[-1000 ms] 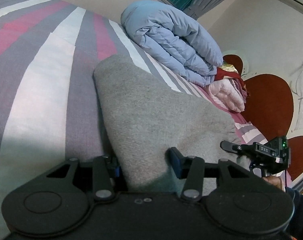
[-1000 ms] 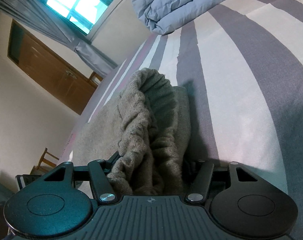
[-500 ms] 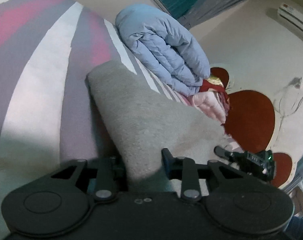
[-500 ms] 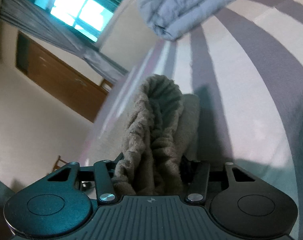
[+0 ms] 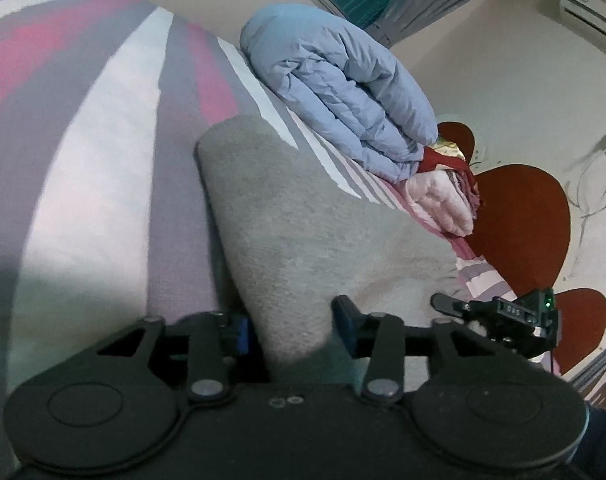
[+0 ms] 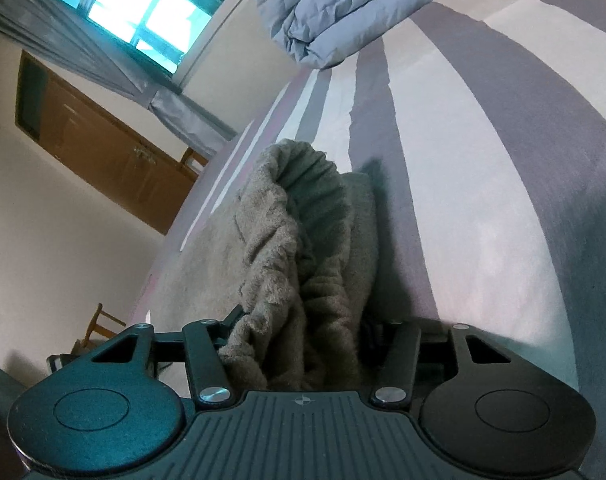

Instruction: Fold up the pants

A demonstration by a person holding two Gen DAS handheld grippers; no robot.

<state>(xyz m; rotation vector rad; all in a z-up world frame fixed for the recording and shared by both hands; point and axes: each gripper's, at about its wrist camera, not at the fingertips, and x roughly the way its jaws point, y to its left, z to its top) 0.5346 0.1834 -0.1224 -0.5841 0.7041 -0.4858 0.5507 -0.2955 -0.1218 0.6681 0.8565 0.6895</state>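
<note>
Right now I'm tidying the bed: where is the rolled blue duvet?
In the left wrist view the rolled blue duvet lies on the striped bedsheet, just beyond the grey pants and beside a pink folded blanket.

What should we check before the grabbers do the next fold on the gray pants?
1. Hold of the right gripper on the pants: ok. It holds a bunched end, though its jaws just eased open slightly.
2. Hold of the left gripper: cannot tell. Its jaws just opened, with the pants edge between them.
3. Fabric smooth: not ok, bunched at the right gripper.
4. The blue duvet is apart from the pants: ok.
</note>
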